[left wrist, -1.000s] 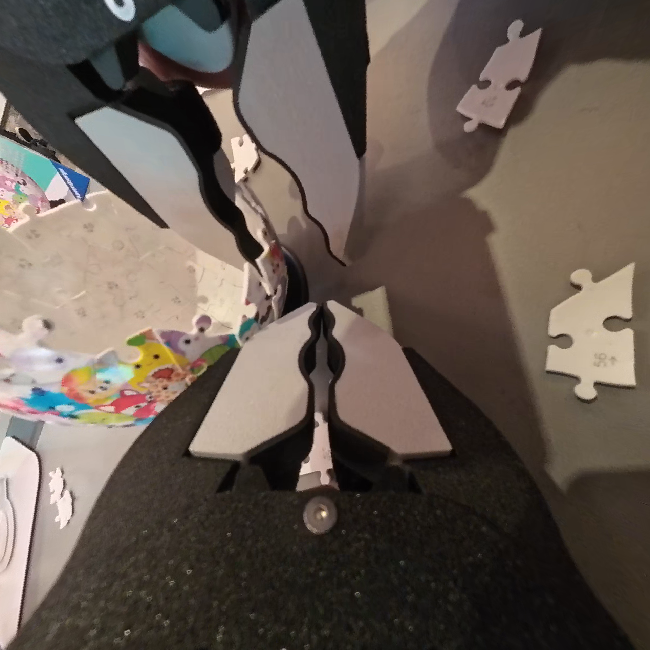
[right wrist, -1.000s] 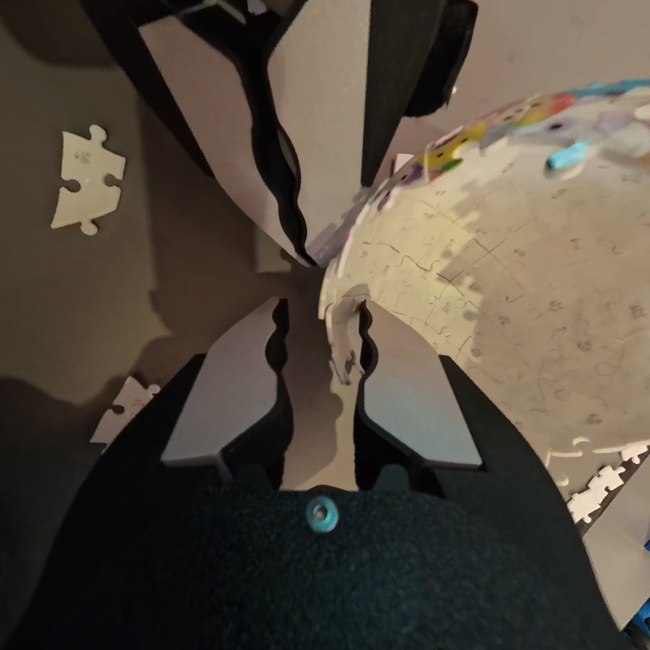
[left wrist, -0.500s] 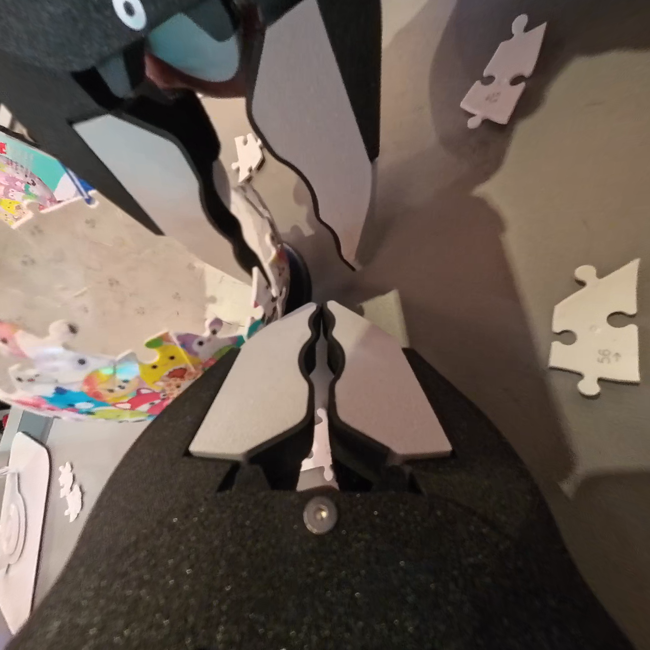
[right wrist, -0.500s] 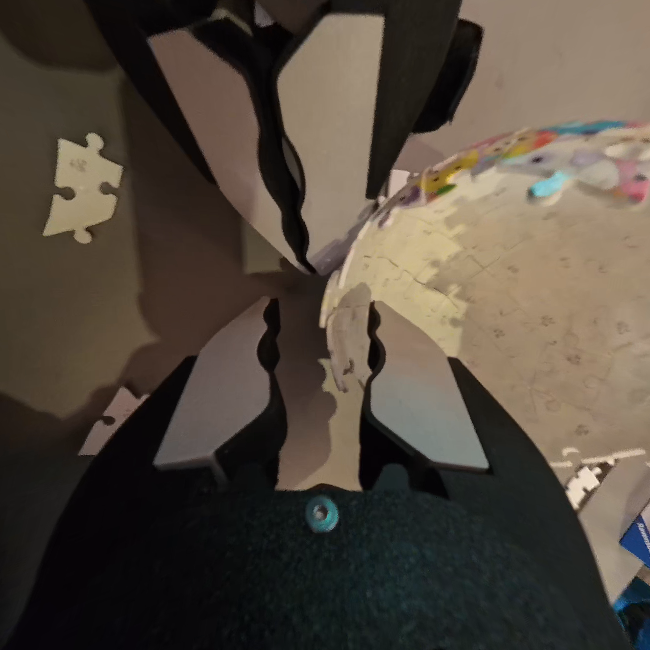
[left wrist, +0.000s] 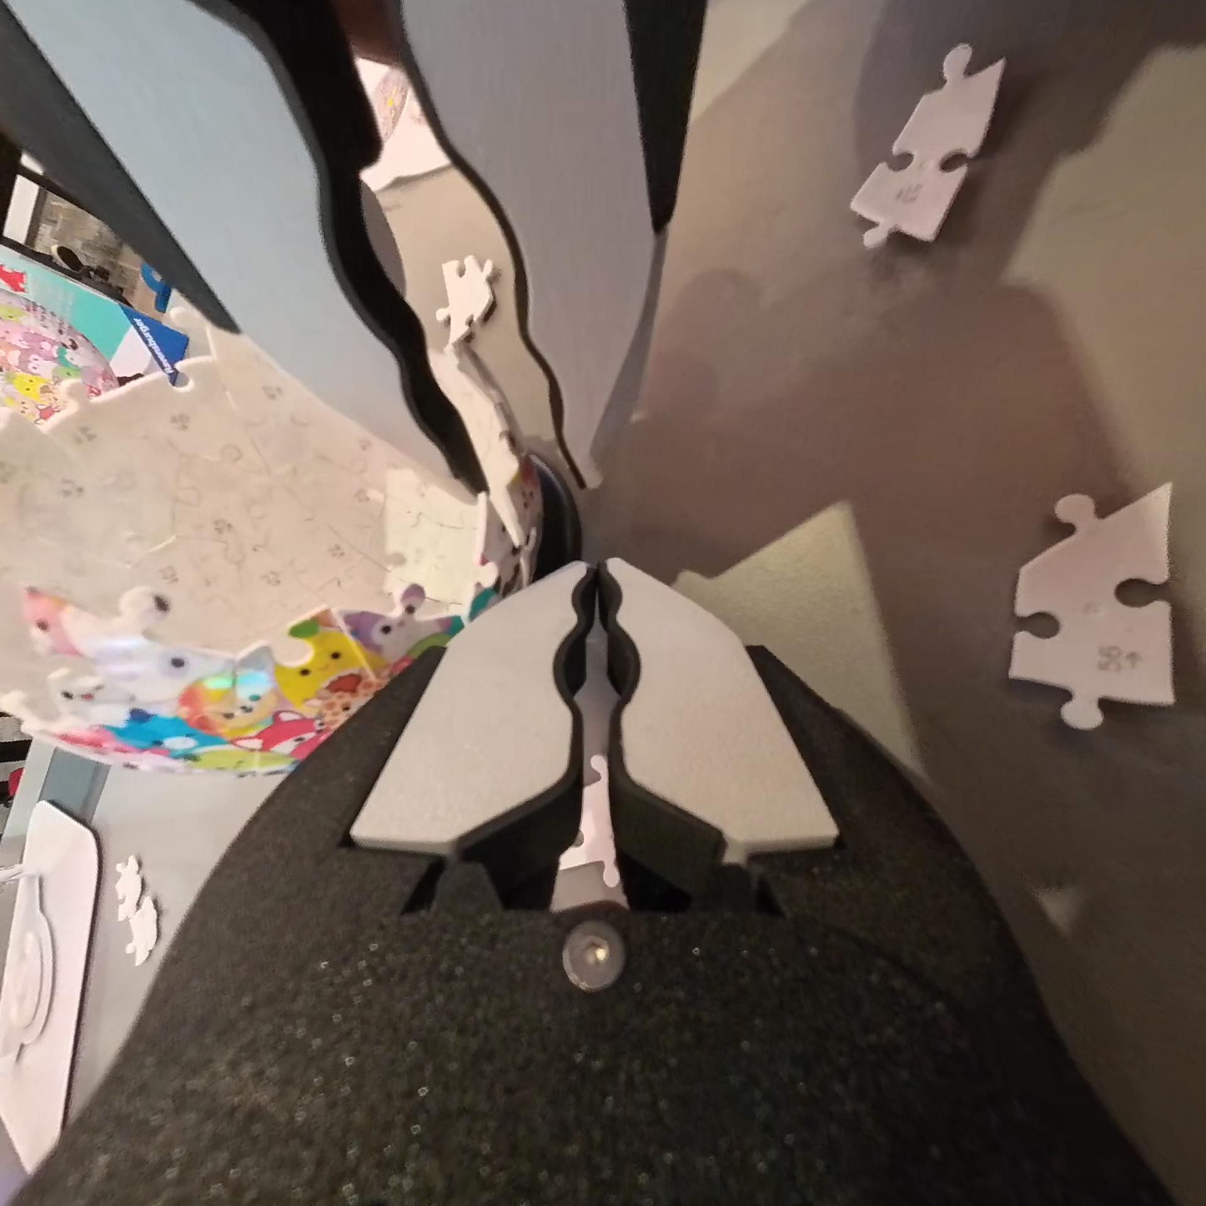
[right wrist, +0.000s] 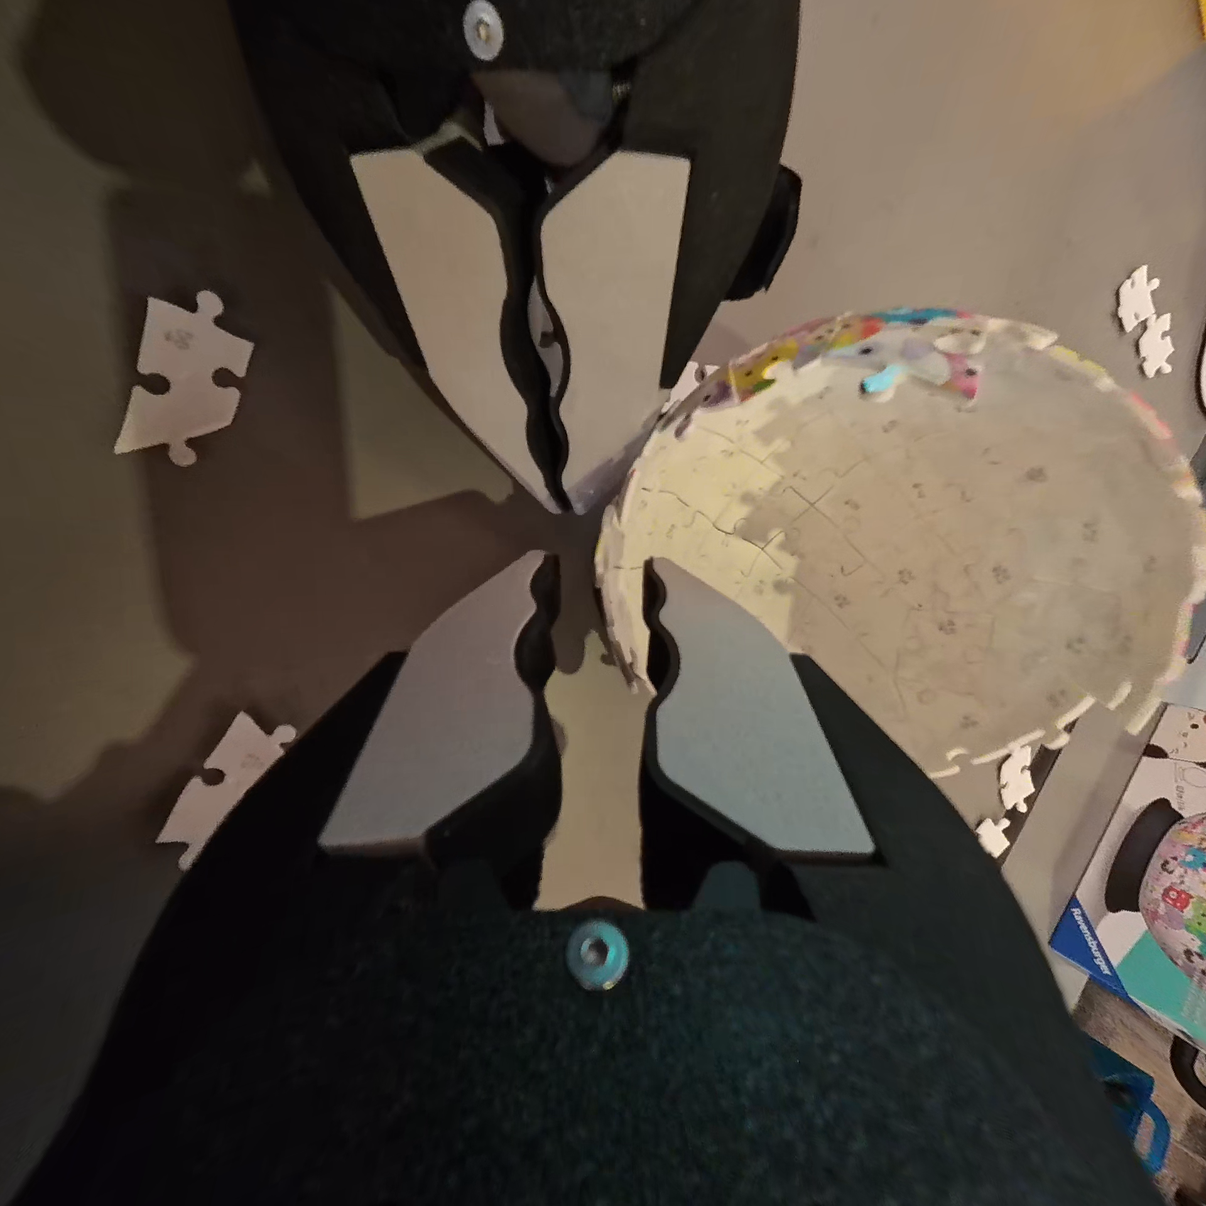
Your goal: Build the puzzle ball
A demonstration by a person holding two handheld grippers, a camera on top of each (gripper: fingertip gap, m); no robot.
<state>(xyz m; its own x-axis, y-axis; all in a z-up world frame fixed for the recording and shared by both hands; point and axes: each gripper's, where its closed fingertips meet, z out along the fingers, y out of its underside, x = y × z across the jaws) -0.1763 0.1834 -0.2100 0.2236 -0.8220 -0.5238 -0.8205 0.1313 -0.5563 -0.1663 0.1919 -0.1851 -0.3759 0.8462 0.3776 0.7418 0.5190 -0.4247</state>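
Note:
The half-built puzzle ball (left wrist: 196,496) is an open shell, white inside and with colourful cartoon animals outside; in the right wrist view (right wrist: 946,555) it lies to the right. My left gripper (left wrist: 597,569) is shut on a white puzzle piece (left wrist: 597,822) that is held edge-on, its tip close to the ball's rim. From the right wrist view the left gripper (right wrist: 560,506) comes in from the top. My right gripper (right wrist: 597,561) is open, and the ball's rim stands between its fingers, near the right one. In the left wrist view the right gripper (left wrist: 532,486) reaches in from the top.
Loose white pieces lie face down on the grey table: two at right (left wrist: 927,150) (left wrist: 1109,620), one behind the ball (left wrist: 466,297), small ones at left (left wrist: 137,907). The puzzle box (right wrist: 1142,913) is at lower right. A white flat object (left wrist: 46,1011) lies at lower left.
My right gripper has drawn back from the ball, so more of the shell shows, and its jaws are a little wider apart. The left gripper stays shut on its piece.

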